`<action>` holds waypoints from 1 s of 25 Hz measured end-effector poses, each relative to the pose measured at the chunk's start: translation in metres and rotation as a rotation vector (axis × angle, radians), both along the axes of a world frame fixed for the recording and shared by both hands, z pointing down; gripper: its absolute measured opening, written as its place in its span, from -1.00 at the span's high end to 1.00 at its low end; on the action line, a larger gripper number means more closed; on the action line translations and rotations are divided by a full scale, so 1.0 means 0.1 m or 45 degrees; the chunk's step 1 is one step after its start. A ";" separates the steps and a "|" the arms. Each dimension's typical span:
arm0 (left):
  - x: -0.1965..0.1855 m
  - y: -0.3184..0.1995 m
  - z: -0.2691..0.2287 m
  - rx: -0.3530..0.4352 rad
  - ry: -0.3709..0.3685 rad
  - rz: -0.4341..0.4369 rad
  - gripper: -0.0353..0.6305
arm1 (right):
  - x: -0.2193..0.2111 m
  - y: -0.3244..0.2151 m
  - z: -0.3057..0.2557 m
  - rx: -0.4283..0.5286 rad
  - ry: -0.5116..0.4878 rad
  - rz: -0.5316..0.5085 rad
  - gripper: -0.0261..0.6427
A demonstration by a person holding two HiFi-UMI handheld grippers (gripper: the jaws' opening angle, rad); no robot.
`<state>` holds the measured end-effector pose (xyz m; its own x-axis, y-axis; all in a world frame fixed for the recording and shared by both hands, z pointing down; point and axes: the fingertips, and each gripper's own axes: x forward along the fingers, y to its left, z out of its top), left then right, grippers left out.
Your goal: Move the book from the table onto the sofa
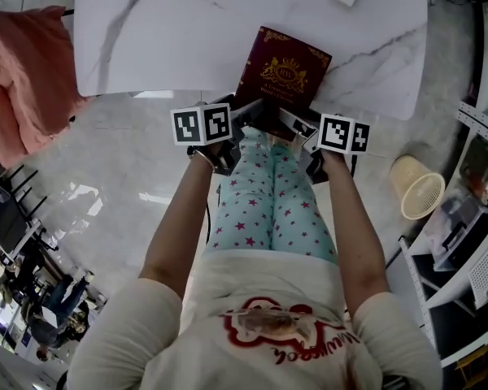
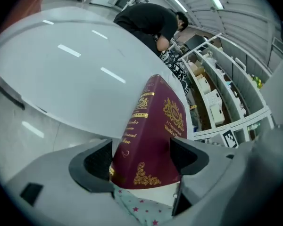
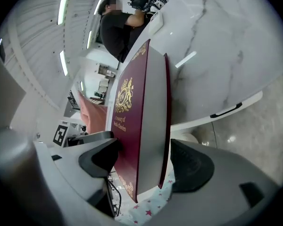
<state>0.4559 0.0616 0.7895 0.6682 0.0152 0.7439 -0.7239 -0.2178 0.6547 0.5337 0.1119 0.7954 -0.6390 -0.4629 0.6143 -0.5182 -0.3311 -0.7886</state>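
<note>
Left tongs (image 2: 141, 160) and right tongs (image 3: 144, 160) gape astride the book (image 1: 281, 75); clamping unevenly, I could tip it off the table (image 1: 163, 31).

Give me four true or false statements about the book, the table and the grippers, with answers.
1. The book lies on the table. True.
2. The book is green. False: it is maroon with gold print.
3. The book is between the jaws of both the left gripper and the right gripper. True.
4. The basket stands on the table. False: it is on the floor.
</note>
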 end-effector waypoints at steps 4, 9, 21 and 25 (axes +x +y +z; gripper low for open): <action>-0.01 0.18 0.06 -0.124 0.141 -0.025 -0.20 | 0.02 -0.02 0.01 0.032 -0.033 -0.046 -0.04; 0.10 0.21 0.13 -0.261 0.374 -0.006 -0.20 | -0.01 -0.02 0.05 0.062 -0.161 -0.052 -0.04; 0.35 0.36 -0.04 -0.273 0.818 0.073 0.09 | -0.07 -0.06 -0.09 0.242 -0.347 -0.043 0.12; 0.35 0.31 -0.26 -0.207 0.859 0.041 0.13 | -0.07 -0.11 -0.27 0.302 -0.355 -0.068 0.13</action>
